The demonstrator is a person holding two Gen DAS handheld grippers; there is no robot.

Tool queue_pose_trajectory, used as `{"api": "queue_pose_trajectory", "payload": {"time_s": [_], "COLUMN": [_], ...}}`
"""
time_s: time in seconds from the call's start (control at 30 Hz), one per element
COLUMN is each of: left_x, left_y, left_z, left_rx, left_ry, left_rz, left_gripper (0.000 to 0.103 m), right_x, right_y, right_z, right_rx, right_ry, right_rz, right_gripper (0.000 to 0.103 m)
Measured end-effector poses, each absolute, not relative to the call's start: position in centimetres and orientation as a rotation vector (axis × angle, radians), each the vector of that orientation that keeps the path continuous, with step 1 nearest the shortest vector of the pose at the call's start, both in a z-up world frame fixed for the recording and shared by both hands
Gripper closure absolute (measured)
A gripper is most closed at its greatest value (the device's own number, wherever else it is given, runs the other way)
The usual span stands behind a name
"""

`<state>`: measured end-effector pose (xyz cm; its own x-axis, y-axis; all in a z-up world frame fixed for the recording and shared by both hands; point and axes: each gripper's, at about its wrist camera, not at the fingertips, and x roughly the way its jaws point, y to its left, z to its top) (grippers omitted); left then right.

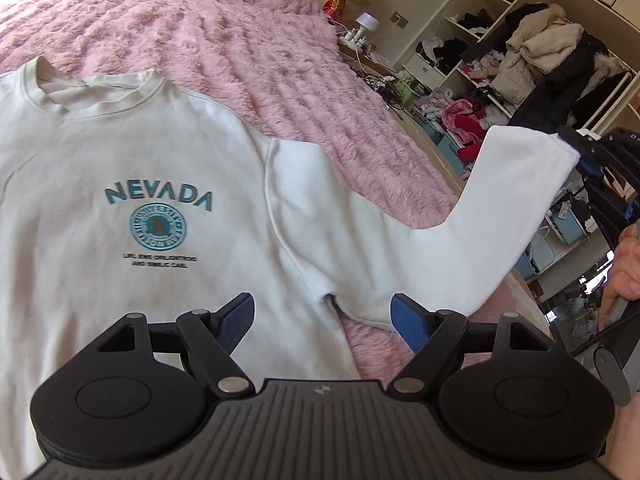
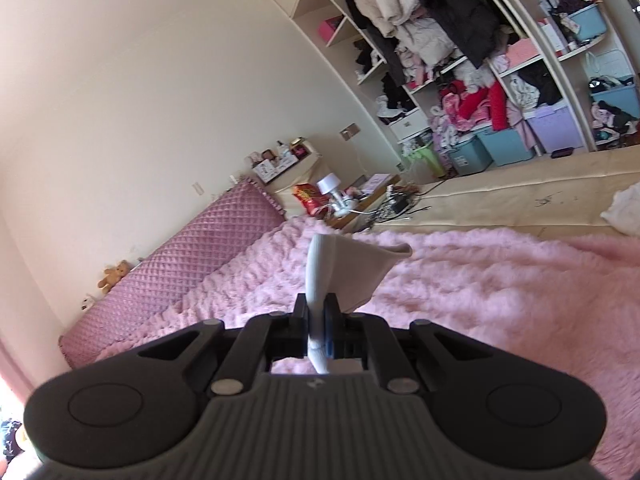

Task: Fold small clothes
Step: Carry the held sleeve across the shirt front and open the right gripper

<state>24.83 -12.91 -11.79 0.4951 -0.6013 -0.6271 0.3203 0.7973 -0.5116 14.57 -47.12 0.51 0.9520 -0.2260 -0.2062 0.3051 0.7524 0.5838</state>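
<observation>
Nearest in the left wrist view, the left gripper (image 1: 322, 322) hangs with its 2 blue-padded fingers (image 1: 239, 320) spread wide and nothing between them, just above the armpit seam of a white sweatshirt (image 1: 132, 168). The sweatshirt lies front up on a fluffy pink blanket (image 1: 248, 40), its teal "NEVADA" print (image 1: 158, 196) and round emblem facing the camera, collar toward the far side. Its sleeve (image 1: 500, 200) is lifted off the blanket and stretched up toward the right, where the right gripper (image 1: 588, 152) pinches the cuff.

In the right wrist view, the right gripper (image 2: 318, 320) has its fingers (image 2: 300, 312) pressed tight together on the white cuff (image 2: 320, 280), which stands up between them and flares open beyond the tips. Past it spreads the pink blanket (image 2: 480, 280), then a quilted pink headboard cushion (image 2: 192, 264) with a small teddy bear (image 2: 114, 276) at the wall. Farther off stands a cluttered nightstand (image 2: 344, 200), and against the far wall open wardrobe shelves (image 2: 460, 72) stuffed with coats, clothes and blue bins.
</observation>
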Motion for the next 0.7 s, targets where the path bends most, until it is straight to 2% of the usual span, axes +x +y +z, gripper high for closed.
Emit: {"api": "queue_pose_trajectory", "payload": {"time_s": [0.2,0.33,0.53,0.7], "left_x": [22.1,20.1,18.4,17.9], "left_y": [-1.8,6.3,14.2,18.0], "left_z": [-11.4,-12.0,-13.0,-14.4], "left_rx": [-0.416,-0.527,-0.643,-0.732], "left_ry": [0.870,0.848,0.812,0.775], "left_rz": [-0.391,-0.246,-0.102,-0.062], "left_gripper": [0.012,0.012,0.012,0.012], "right_x": [18.7,20.1,20.9,20.3], "right_y": [-33.1,-23.6,-9.5,-3.1], "right_z": [2.7,1.5,-4.9,-11.1], "right_rx": [0.645,0.634,0.575,0.465], "right_ry": [0.158,0.224,0.418,0.554], "right_rz": [-0.012,0.152,0.344,0.406], "right_gripper": [0.101,0.101,0.101,0.101]}}
